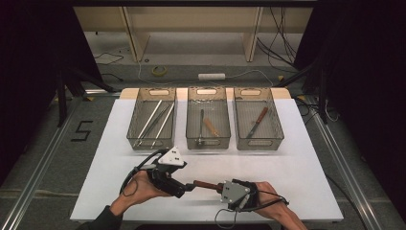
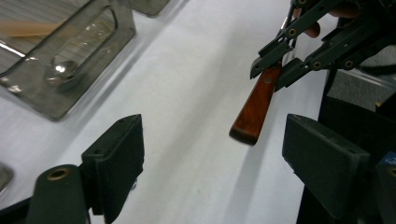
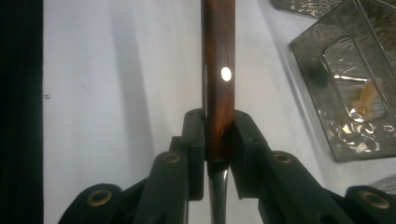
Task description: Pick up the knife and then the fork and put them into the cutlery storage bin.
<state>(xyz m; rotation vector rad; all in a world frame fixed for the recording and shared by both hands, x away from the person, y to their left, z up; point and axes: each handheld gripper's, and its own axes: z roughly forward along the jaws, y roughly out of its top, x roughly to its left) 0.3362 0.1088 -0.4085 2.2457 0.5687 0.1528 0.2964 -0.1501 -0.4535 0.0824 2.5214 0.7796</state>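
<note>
1. So, my right hand-held gripper [image 3: 216, 140] is pinched tight on the knife [image 3: 218, 70], right where its wooden handle meets the metal.
2. My left hand-held gripper [image 2: 212, 154] stands spread wide, pads clear of the handle's free end, which sits between them untouched.
3. The knife hangs just above the counter [image 1: 297, 158], between my two hands, near its front edge.
4. Already sorted, I judge: long metal pieces in the left basket [image 1: 152, 143], a utensil or two in the middle basket [image 1: 208, 143], another knife in the right basket [image 1: 258, 143].
5. Left to do: carry this knife to a basket, likely the right one.
</note>
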